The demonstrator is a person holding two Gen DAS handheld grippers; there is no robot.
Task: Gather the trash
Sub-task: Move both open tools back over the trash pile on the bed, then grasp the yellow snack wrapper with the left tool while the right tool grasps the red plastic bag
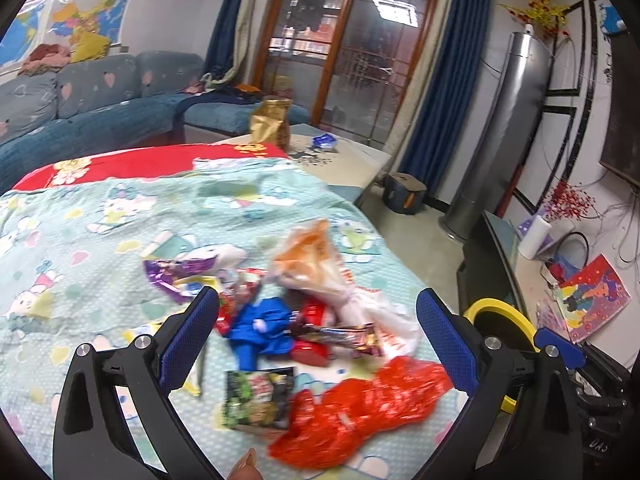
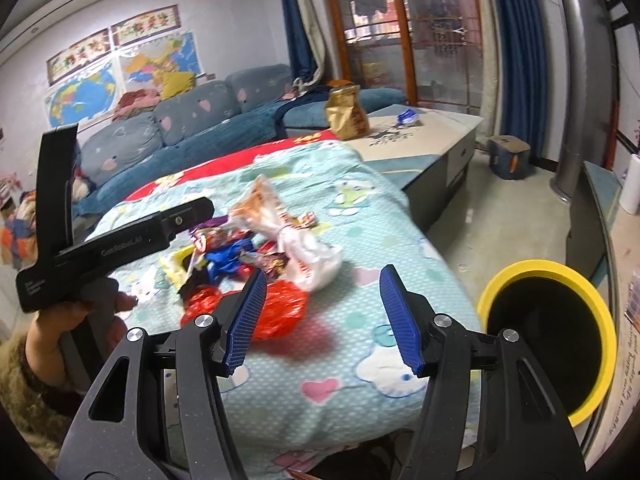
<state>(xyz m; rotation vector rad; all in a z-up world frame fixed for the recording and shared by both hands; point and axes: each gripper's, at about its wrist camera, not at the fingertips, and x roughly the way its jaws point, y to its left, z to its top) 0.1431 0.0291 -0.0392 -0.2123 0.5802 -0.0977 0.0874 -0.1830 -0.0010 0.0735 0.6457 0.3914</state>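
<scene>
**Both grippers closing in on the wrapper pile, nothing picked yet**

The left gripper (image 1: 318, 334) is hanging over the heap of trash on the cartoon-print bedspread (image 1: 100, 240), its blue pads spread wide and gripping nothing. The right gripper (image 2: 322, 320) is hovering nearer the right edge of the bed, jaws likewise parted and empty, with only cloth between them.

The trash is sitting mid-bed in one loose cluster: a crinkled red plastic bag (image 1: 368, 408) nearest, a green-and-black snack packet (image 1: 258, 400) just to its left, a blue wrapper (image 1: 260, 328) behind that, a purple wrapper (image 1: 172, 276) further left, and a white-and-orange plastic bag (image 1: 320, 268) on the far side. The yellow-rimmed bin (image 2: 548, 340) is waiting on the floor at the right, close beside the bed, mouth open.

By my reckoning the sensible opener is the red bag: it is nearest both grippers and closest to the bin. Thin film is going to slip, so pinching a bunched fold rather than a flat edge looks wise, and lifting clear before swinging right, or the pieces touching it may drag along.

Writing? The packets are too blurred to read. The body of the left gripper, seen from the right camera, is carrying small white lettering, not clearly legible. The wall posters (image 2: 116, 36) are showing large characters I cannot make out.
</scene>
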